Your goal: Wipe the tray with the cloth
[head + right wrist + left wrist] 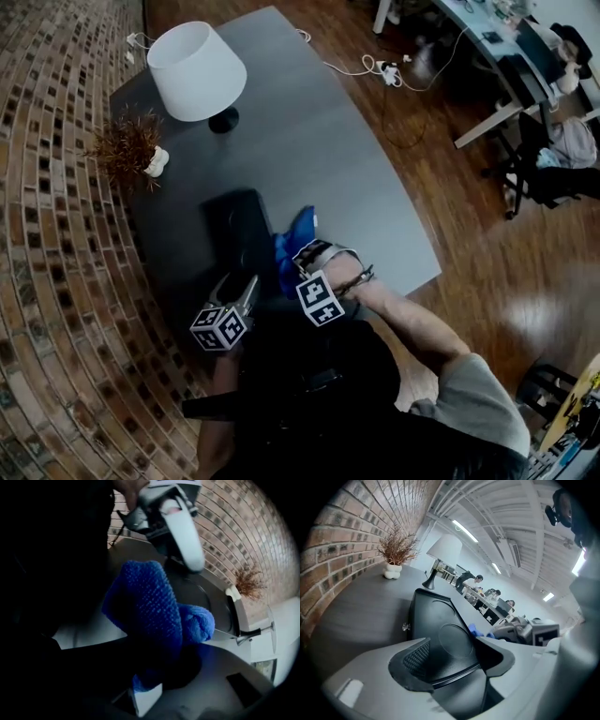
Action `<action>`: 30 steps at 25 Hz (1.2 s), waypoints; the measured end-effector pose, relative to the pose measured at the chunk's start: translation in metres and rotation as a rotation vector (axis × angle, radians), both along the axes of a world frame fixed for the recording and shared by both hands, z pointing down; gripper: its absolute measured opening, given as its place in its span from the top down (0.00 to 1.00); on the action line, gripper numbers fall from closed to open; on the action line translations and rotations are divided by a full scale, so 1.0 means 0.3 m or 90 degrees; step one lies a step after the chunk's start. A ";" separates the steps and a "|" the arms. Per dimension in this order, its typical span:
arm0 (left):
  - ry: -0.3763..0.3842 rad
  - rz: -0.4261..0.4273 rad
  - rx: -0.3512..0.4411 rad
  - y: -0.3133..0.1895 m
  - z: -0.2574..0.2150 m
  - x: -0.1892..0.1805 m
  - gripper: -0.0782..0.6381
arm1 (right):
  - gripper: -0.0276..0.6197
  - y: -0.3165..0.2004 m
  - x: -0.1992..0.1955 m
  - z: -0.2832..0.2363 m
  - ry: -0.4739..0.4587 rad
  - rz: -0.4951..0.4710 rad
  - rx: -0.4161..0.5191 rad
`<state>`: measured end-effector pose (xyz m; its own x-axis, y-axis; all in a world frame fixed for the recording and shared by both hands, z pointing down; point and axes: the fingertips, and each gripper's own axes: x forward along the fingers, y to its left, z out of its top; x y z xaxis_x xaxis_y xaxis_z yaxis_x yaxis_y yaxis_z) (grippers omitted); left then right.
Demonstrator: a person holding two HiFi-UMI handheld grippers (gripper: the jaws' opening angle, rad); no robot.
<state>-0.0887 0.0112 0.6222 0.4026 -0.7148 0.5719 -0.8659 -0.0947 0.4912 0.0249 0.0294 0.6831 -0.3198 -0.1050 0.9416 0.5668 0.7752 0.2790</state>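
A black tray (pixel 236 230) lies on the dark grey table (pixel 337 159). My left gripper (pixel 240 287) is shut on the tray's near rim; in the left gripper view the tray (pixel 436 616) runs away from between the jaws of that gripper (pixel 454 660). My right gripper (pixel 306 255) is shut on a blue cloth (pixel 294 240) at the tray's right edge. In the right gripper view the bunched cloth (pixel 150 606) sticks up from the right gripper (pixel 159 667), over the tray (pixel 197 590), with the left gripper (pixel 180 527) beyond it.
A white lamp (pixel 197 67) and a dried plant in a white pot (pixel 131 150) stand at the table's far left, by the brick wall (pixel 47 234). Cables (pixel 375 67) lie on the wood floor. Desks and chairs (pixel 525 84) stand at the right.
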 end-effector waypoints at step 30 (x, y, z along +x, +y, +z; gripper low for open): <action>0.066 -0.026 0.024 0.043 -0.028 0.009 0.49 | 0.82 0.167 0.100 0.022 -0.024 -0.030 -0.181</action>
<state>-0.0861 0.0242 0.6139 0.4283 -0.7522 0.5007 -0.8142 -0.0808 0.5749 0.0549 0.0796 0.6897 -0.3540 0.1772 0.9183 0.5971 0.7986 0.0761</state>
